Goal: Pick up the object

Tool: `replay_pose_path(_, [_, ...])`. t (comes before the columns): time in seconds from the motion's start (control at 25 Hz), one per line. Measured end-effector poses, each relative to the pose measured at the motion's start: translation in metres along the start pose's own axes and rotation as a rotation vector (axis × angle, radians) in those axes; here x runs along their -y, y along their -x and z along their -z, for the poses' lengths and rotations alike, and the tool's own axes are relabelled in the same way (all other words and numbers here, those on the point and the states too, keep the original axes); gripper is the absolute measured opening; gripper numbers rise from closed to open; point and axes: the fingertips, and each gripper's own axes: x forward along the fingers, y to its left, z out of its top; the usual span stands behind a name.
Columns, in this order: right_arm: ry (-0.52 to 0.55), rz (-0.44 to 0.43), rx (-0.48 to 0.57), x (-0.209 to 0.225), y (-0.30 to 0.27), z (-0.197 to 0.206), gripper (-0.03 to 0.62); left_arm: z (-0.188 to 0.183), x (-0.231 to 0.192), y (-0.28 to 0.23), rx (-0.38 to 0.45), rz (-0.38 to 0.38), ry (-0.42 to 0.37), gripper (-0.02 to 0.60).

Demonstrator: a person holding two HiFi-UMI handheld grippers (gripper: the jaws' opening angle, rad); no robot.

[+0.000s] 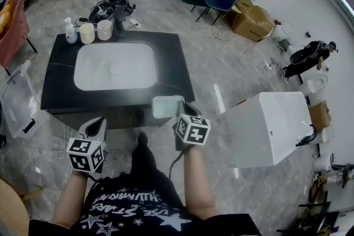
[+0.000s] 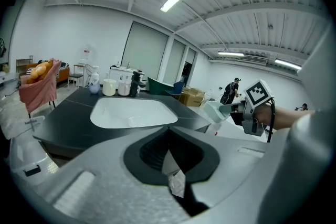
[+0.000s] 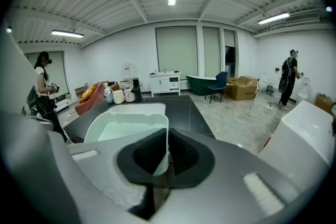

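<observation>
A pale green, shallow plastic container [image 1: 167, 106] hangs at the front right corner of the black counter [image 1: 177, 72]. My right gripper [image 1: 185, 111] is shut on its near right wall. In the right gripper view the container [image 3: 126, 128] fills the space ahead of the jaws, and its rim is pinched where the right gripper [image 3: 161, 157] meets it. My left gripper [image 1: 97, 125] hovers low in front of the counter's edge, shut with nothing in it. From the left gripper [image 2: 169, 152], the container [image 2: 215, 111] shows to the right, held off the counter.
A white basin [image 1: 115, 65] is sunk in the counter. A spray bottle [image 1: 70, 31] and two cups [image 1: 95, 31] stand at its back left. A white box [image 1: 269, 127] stands to the right, and a clear plastic bin [image 1: 19, 102] to the left. A person [image 1: 310, 55] works far right.
</observation>
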Motion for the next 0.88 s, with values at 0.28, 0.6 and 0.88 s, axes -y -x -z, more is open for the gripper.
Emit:
replay_pose_path(0.28, [-0.014, 0.022, 0.02, -0.008, 0.034, 0.015, 0.011, 0.01, 0.003, 0.027, 0.004, 0.006, -0.007, 0.008])
replay_pose_path(0.6, [-0.041, 0.033, 0.016, -0.007, 0.069, 0.048, 0.011, 0.028, 0.019, 0.047, 0.0, 0.022, -0.023, 0.008])
replay_pose_path(0.88, [-0.054, 0.044, 0.024, -0.006, 0.087, 0.064, 0.011, 0.035, 0.033, 0.055, -0.006, 0.042, -0.038, 0.008])
